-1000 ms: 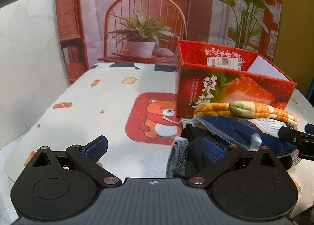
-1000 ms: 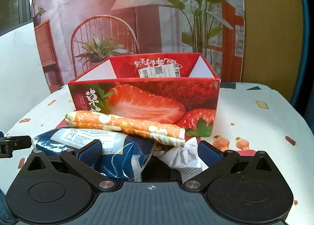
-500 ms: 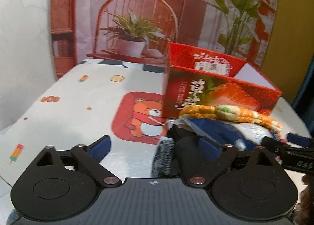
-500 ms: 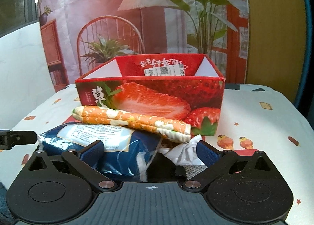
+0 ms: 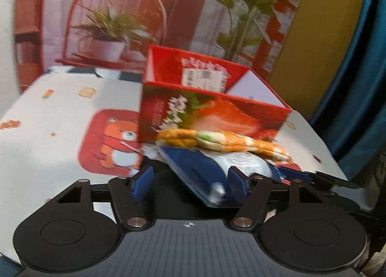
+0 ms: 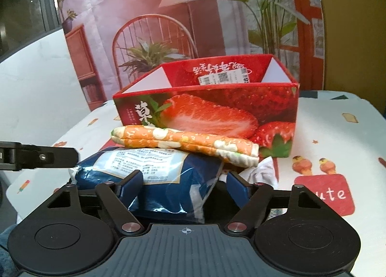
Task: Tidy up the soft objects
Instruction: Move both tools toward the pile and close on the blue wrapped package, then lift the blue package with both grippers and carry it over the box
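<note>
Nothing lies in the strawberry box point(image 6: 207, 108) yet, as far as we see; orange cloth point(image 6: 185, 143) and blue packet point(image 6: 154, 175) sit piled on the desk point(image 6: 337, 132) just before it; we hold both grippers, left point(image 5: 190, 178) and right point(image 6: 183, 183), apart around the pile.

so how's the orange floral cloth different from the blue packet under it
The orange floral cloth is bare folded fabric, flat and thin; the blue packet is puffy, wrapped in glossy plastic with a white printed label. The cloth lies on top; the packet sits beneath, between the fingers of the right gripper. Both lie in one pile before the strawberry box.
</note>
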`<state>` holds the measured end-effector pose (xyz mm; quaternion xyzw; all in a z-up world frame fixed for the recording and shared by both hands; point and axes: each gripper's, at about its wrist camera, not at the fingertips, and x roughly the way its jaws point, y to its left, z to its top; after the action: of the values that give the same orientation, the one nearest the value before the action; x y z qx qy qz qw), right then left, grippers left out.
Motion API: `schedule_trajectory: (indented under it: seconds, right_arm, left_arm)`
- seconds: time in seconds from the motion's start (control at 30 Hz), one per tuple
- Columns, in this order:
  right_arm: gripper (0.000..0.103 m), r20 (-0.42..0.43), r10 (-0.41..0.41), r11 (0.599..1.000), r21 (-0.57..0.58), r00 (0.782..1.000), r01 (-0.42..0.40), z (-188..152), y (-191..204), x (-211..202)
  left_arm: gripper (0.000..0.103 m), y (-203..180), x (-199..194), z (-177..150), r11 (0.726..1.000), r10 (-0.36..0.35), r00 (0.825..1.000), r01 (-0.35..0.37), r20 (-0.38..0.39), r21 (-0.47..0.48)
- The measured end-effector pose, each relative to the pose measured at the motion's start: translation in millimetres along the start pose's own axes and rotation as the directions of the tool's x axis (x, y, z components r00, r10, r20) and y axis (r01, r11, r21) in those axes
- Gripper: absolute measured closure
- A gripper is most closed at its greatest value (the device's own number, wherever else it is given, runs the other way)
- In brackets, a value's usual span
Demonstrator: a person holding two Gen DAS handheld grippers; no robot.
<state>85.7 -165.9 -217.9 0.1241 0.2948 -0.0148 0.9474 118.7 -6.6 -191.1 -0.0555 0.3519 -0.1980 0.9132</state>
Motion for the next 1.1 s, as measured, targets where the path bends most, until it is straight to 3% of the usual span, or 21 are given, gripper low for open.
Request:
schedule_trajectory:
  seconds: [0.13, 0.43, 0.57, 0.63, 1.1]
  right_arm:
    - [0.04, -0.006, 0.023, 1.0, 0.004, 1.0, -0.023, -0.1, -0.4, 0.3]
    - [0.039, -0.032, 0.041, 0.999, 0.026, 0.999, -0.04, -1.1, -4.2, 6.9]
    - [0.04, -0.048, 0.05, 0.998, 0.037, 0.998, -0.048, 0.7, -6.1, 13.0]
    - [0.046, -0.052, 0.066, 0.997, 0.039, 0.996, -0.064, 2.9, -6.7, 14.4]
    - [0.051, -0.036, 0.092, 0.995, 0.029, 0.995, -0.091, 17.9, -1.4, 8.2]
  left_arm:
    - [0.045, -2.6, 16.5, -0.6, 0.999, -0.039, 0.998, 0.038, -0.055, -0.018]
    - [0.046, 2.3, 29.3, -4.7, 0.997, -0.064, 0.994, 0.059, -0.091, -0.047]
    - [0.046, 2.5, 32.9, -3.6, 0.996, -0.077, 0.993, 0.072, -0.093, -0.058]
    - [0.049, 0.9, 35.2, -2.3, 0.995, -0.087, 0.992, 0.082, -0.096, -0.052]
    - [0.05, -7.4, 28.7, 12.7, 0.996, -0.088, 0.994, 0.088, -0.063, -0.002]
